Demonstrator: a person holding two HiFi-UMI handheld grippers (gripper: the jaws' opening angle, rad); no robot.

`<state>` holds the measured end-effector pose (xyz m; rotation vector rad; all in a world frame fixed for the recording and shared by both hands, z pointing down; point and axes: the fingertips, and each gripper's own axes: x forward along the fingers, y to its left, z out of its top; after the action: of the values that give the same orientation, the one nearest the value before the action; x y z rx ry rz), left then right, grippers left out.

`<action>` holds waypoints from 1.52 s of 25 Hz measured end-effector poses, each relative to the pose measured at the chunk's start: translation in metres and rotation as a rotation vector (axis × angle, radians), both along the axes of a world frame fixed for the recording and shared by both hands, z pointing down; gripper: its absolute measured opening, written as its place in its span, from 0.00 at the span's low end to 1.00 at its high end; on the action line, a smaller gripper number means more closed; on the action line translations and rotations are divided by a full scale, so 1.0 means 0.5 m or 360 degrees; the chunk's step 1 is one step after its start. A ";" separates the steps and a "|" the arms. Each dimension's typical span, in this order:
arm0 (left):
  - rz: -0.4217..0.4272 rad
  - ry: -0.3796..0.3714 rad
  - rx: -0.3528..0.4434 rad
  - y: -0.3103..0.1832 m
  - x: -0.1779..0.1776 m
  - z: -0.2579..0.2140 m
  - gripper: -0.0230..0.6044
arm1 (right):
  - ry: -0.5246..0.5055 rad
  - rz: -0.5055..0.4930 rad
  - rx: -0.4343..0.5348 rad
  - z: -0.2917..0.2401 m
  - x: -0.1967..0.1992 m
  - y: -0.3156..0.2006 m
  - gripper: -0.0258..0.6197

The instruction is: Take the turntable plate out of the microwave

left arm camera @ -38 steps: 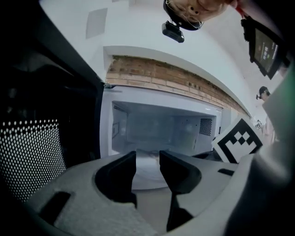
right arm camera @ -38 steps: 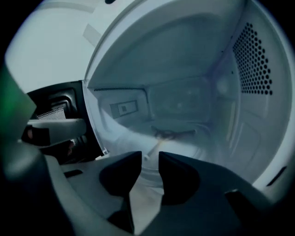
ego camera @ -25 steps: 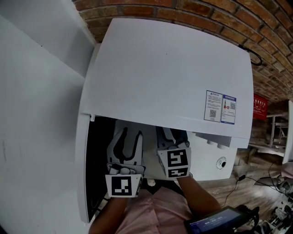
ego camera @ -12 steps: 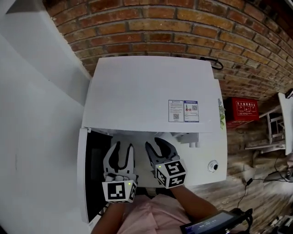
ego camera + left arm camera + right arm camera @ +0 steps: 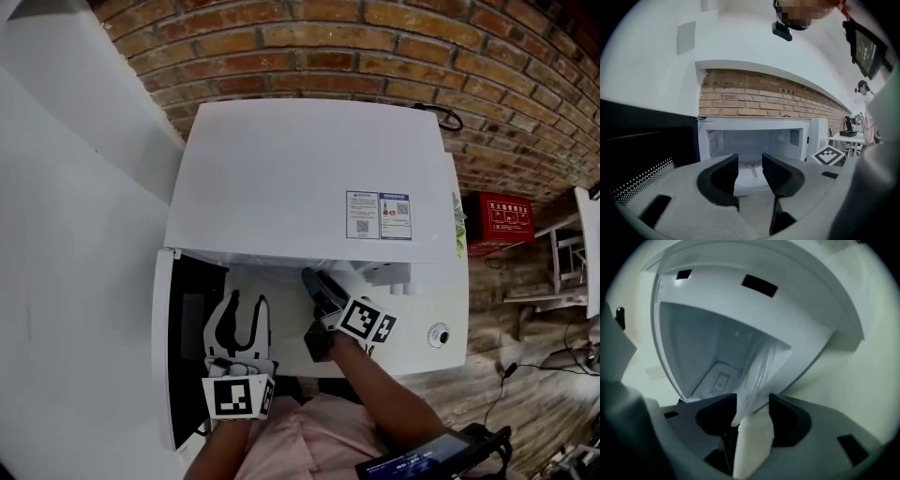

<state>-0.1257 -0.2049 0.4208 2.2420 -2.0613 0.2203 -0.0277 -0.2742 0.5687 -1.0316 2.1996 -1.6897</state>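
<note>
The white microwave (image 5: 309, 178) is seen from above, its door (image 5: 164, 356) swung open to the left. In the left gripper view the glass turntable plate (image 5: 750, 183) lies on the cavity floor. My left gripper (image 5: 236, 314) hovers in front of the opening, open, and nothing is between its jaws (image 5: 750, 162). My right gripper (image 5: 315, 286) is rolled onto its side at the cavity mouth. Its jaws have just been opening. The plate's clear rim (image 5: 759, 366) stands in the gap of the right gripper (image 5: 752, 404), and the pads do not press on it.
A brick wall (image 5: 375, 37) runs behind the microwave and a white wall (image 5: 66, 187) stands at the left. The control knob (image 5: 438, 335) is on the front panel at the right. A red box (image 5: 506, 217) sits further right. A dark tablet (image 5: 422, 459) hangs near my body.
The right gripper has rolled onto its side and reached further into the opening, with its jaws wider. The left gripper has drawn back slightly towards me. The head view has pulled back.
</note>
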 end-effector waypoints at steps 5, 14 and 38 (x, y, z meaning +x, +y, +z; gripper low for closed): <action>-0.0028 0.0010 -0.0014 0.007 -0.013 0.008 0.30 | -0.0137 0.0057 -0.0063 0.002 0.005 -0.004 0.29; -0.0033 0.0011 -0.0016 0.005 -0.008 0.005 0.30 | -0.0172 0.0062 -0.0030 -0.018 0.023 0.029 0.14; -0.0044 0.0015 -0.0037 0.013 -0.013 0.019 0.29 | -0.0321 -0.0030 0.0099 -0.033 0.001 0.014 0.13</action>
<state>-0.1323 -0.1984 0.4305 2.1953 -2.0730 0.2301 -0.0270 -0.2673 0.5521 -0.7906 2.1243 -1.6423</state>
